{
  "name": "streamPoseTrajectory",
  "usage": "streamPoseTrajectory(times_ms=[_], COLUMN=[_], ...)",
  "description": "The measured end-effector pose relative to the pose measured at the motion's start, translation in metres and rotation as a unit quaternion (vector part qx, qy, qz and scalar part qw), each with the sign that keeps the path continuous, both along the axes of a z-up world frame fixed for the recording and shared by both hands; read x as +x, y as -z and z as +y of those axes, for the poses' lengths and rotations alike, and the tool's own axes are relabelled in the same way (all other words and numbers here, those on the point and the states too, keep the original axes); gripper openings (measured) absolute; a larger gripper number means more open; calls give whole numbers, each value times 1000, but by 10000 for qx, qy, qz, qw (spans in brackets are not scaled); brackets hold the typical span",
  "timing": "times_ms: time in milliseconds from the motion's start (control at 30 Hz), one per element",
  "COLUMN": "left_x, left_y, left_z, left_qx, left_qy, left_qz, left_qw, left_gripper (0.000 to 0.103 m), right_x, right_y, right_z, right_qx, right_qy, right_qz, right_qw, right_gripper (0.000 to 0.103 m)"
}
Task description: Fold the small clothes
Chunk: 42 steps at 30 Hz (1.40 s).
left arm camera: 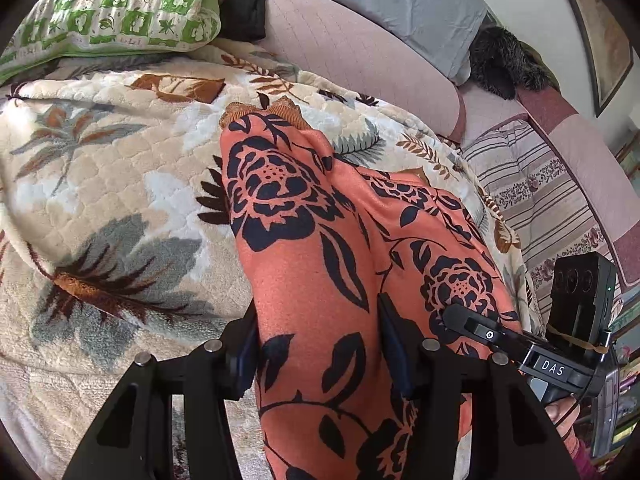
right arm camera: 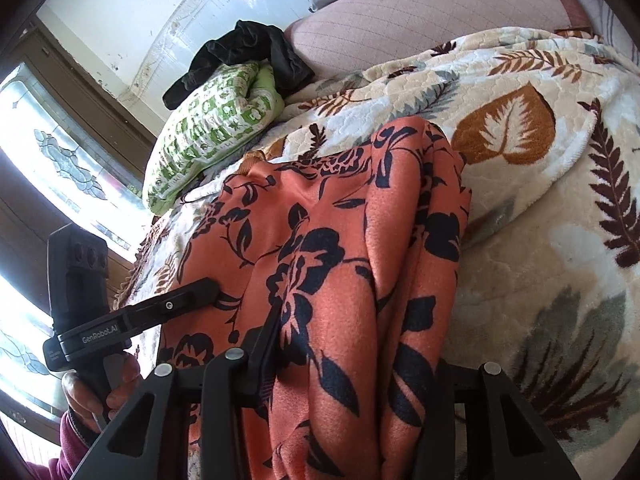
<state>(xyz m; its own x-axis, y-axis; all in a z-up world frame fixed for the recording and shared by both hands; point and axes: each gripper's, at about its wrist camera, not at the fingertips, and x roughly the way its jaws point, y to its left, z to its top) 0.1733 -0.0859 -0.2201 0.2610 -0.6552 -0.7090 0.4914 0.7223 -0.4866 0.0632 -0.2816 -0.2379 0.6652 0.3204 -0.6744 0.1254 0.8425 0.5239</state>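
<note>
An orange garment with black flower print (left arm camera: 320,240) hangs between both grippers over a leaf-patterned blanket (left arm camera: 100,200). My left gripper (left arm camera: 320,344) is shut on the garment's near edge, cloth bunched between its fingers. The far end with an orange ribbed cuff (left arm camera: 264,112) rests on the blanket. In the right wrist view the same garment (right arm camera: 340,260) drapes over my right gripper (right arm camera: 352,364), which is shut on it. The right gripper also shows at the lower right of the left wrist view (left arm camera: 480,328), and the left gripper shows at the left of the right wrist view (right arm camera: 188,296).
A green and white pillow (left arm camera: 116,8) lies at the far end beside a dark cloth (right arm camera: 248,56). A pink sofa back (left arm camera: 352,52) runs behind the blanket. A striped cover (left arm camera: 532,188) lies to the right. A window (right arm camera: 60,168) is at the left.
</note>
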Motion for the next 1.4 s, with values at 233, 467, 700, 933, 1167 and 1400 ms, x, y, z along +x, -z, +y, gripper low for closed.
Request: streamPoseTrajectory(times_ms=[233, 467, 700, 933, 1167, 1400], left_x=[1, -1, -7, -13, -18, -19], left_y=[-18, -24, -22, -21, -22, -22], left_z=[31, 61, 81, 93, 99, 107], left_qx=[-166, -151, -6, 82, 150, 166], left_qy=[-232, -441, -523, -553, -613, -745], left_qz=[-169, -274, -283, -327, -359, -374], left_qw=[9995, 9985, 9982, 9979, 9974, 9964], left_gripper=[55, 55, 55, 55, 55, 55], right_x=[-2, 3, 6, 8, 12, 14], right_y=[-16, -22, -22, -22, -21, -21], right_z=[23, 52, 62, 69, 72, 78], right_qx=[52, 131, 191, 179, 164, 57], right_qy=[-133, -338, -513, -626, -692, -690], right_qz=[-326, -382, -309, -302, -285, -381], right_qw=[9994, 9986, 9980, 9974, 9971, 9969], right_gripper=[43, 43, 43, 43, 43, 43])
